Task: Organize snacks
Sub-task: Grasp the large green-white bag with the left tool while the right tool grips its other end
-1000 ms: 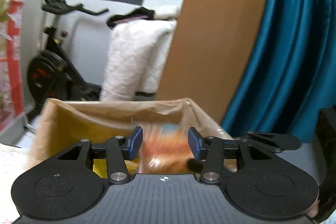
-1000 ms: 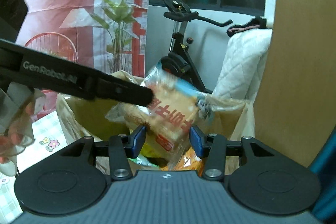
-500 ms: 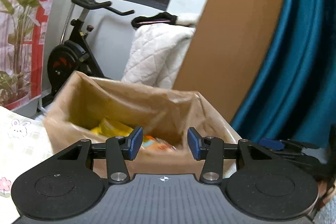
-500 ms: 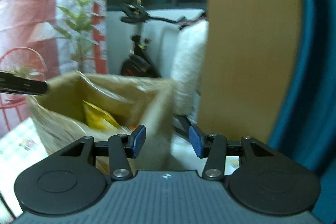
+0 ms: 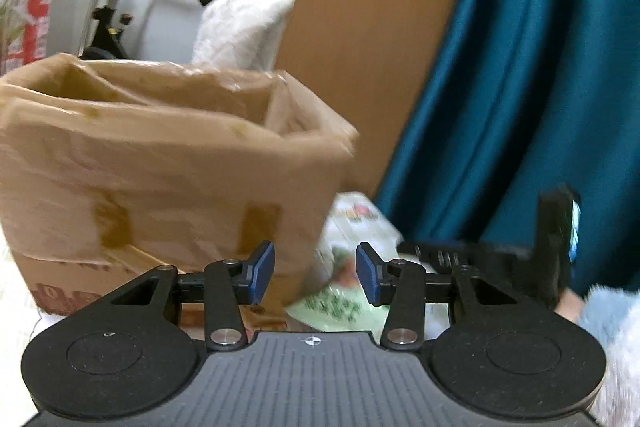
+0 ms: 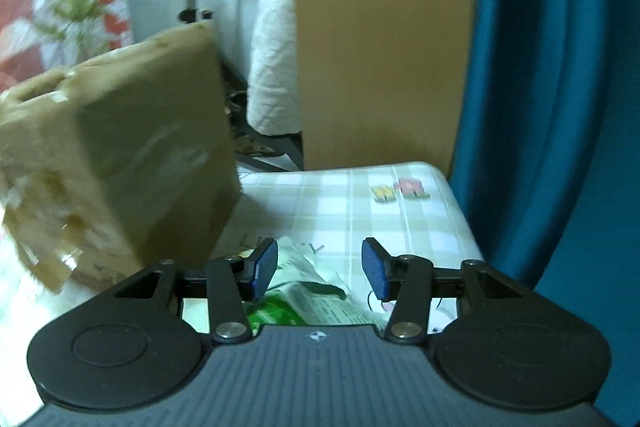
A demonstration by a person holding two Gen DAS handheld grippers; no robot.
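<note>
- Right gripper (image 6: 319,269): jaws apart and empty, low over a green-and-white snack packet (image 6: 316,293) lying on the checked bench (image 6: 360,203), probably lining up a pick.
- Left gripper (image 5: 315,273): jaws likewise spread, nothing between them.
- Far left, the cardboard box (image 5: 160,163) stands open-topped, likely where the snacks go.

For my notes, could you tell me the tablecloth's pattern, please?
Pale green-and-white check, clearest in the right wrist view: tablecloth.
</note>
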